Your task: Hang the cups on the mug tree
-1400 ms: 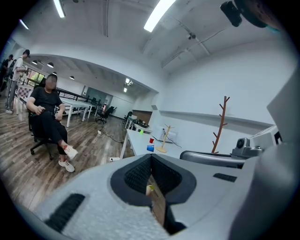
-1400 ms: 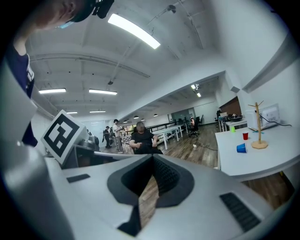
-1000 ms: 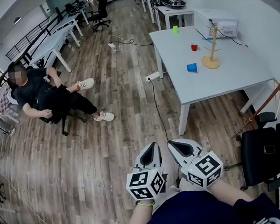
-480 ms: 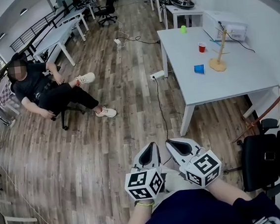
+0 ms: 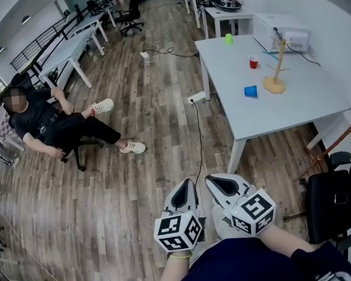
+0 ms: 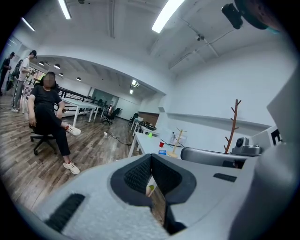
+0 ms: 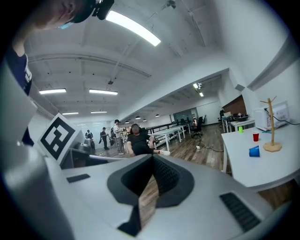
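Left tongs [image 5: 185,184], right tongs [image 5: 212,179] both pinching shut, carrying nothing, pointing ahead side by side. Blue cup [image 5: 250,91], red cup [image 5: 254,62], green cup [image 5: 229,38] sitting on desk [image 5: 285,116], well ahead, rightward. Mug tree [image 5: 275,64] standing upright just beyond blue cup. Right tongs lying nearer.

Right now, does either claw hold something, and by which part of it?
Nothing is held. The left claw and the right claw are both shut and empty; the red cup, blue cup and green cup stand on the white table.
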Demonstrator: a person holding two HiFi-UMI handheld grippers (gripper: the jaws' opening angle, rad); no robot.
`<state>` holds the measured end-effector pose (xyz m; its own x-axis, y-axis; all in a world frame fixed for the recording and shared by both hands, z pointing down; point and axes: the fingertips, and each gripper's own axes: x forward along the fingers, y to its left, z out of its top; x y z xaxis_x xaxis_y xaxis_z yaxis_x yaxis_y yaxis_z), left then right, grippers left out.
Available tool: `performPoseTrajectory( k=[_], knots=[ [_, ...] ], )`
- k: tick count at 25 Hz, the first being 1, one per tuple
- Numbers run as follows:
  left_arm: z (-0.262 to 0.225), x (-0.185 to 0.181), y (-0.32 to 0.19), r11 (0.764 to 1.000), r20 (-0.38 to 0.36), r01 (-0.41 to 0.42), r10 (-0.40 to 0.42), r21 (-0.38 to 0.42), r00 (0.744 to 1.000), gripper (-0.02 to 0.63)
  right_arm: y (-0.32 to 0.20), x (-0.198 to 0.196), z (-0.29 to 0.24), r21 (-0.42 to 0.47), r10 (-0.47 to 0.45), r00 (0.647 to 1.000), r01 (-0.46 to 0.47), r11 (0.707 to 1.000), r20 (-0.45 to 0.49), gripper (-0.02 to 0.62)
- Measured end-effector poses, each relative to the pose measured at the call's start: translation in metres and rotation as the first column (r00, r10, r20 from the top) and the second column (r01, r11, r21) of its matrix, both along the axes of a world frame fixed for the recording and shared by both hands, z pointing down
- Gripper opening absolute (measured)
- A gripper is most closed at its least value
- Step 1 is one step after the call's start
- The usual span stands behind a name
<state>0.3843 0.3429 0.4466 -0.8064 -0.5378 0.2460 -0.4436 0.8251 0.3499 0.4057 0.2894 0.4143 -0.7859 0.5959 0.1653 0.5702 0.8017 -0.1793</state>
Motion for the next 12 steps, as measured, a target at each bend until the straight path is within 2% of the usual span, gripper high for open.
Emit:
performPoseTrajectory(
  k=[12],
  knots=[
    [-0.004,-0.105,-0.040,1.000,-0.003,-0.030,0.030,0.005,1.000,0.020,-0.040,-0.106,-0.002,0.029,0.021,1.000,-0.021,0.999,-0.001,0.029]
  ],
)
